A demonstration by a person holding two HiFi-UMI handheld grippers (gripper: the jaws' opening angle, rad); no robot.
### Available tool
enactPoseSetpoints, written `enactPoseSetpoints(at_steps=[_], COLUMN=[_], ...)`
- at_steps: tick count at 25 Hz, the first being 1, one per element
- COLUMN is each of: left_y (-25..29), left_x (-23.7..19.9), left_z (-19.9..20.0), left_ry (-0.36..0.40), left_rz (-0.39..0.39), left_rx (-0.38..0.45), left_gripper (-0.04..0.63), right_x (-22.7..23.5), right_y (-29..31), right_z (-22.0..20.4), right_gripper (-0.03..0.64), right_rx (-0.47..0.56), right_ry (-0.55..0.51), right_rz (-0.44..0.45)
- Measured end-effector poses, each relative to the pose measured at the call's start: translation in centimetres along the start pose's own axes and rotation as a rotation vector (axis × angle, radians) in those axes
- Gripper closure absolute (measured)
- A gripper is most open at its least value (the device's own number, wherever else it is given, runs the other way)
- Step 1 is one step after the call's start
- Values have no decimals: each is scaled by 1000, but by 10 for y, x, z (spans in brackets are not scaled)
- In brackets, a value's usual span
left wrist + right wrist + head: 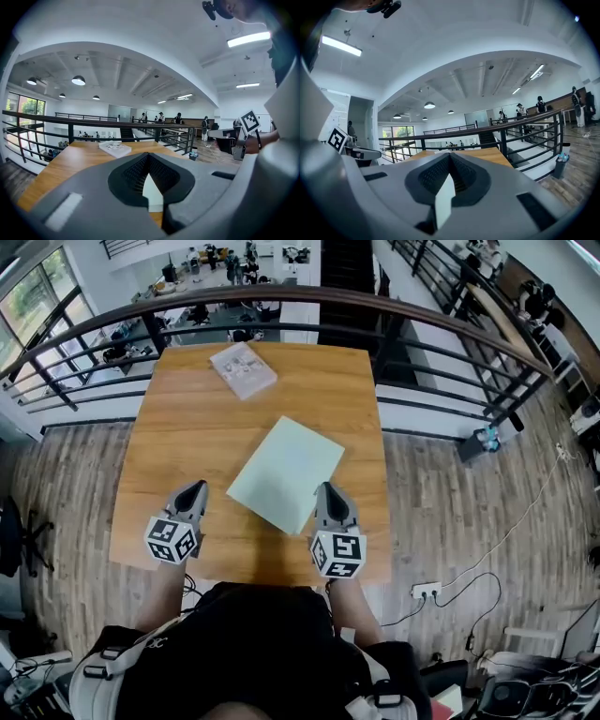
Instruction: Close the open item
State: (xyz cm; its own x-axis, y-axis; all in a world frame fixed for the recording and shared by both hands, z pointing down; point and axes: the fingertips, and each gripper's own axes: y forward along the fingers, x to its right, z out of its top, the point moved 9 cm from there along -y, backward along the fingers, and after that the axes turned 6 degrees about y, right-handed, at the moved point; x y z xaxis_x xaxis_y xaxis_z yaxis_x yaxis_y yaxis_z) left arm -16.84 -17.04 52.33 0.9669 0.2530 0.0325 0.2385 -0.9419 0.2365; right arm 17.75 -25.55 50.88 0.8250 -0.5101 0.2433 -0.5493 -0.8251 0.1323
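Pale-green folder (285, 472) looks already flat on the table (169, 427), long axis slanting far-right. Both claws, pinched together and empty, flank its near corner; right gripper (328, 488) sits nearer than left gripper (196, 487).

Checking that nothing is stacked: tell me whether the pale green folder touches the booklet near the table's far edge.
Apart. The head view shows bare table between the pale green folder and the booklet.
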Motion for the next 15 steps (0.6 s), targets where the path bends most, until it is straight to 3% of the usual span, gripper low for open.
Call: enactPoseSetpoints(at_steps=[4,9,15], left_y=[2,2,0], left_x=[2,7,11], left_z=[7,28,40], left_ry=[12,72,85], left_rz=[-10,-17,-23], left_rx=[24,109,204], left_gripper=[592,592,592], right_x=[0,-1,0], right_y=[-5,-10,-13], right_z=[2,11,17], right_gripper=[612,612,612], right_rx=[10,59,96], right_ry=[-21,-56,-82], right_rz=[-35,-54,-65])
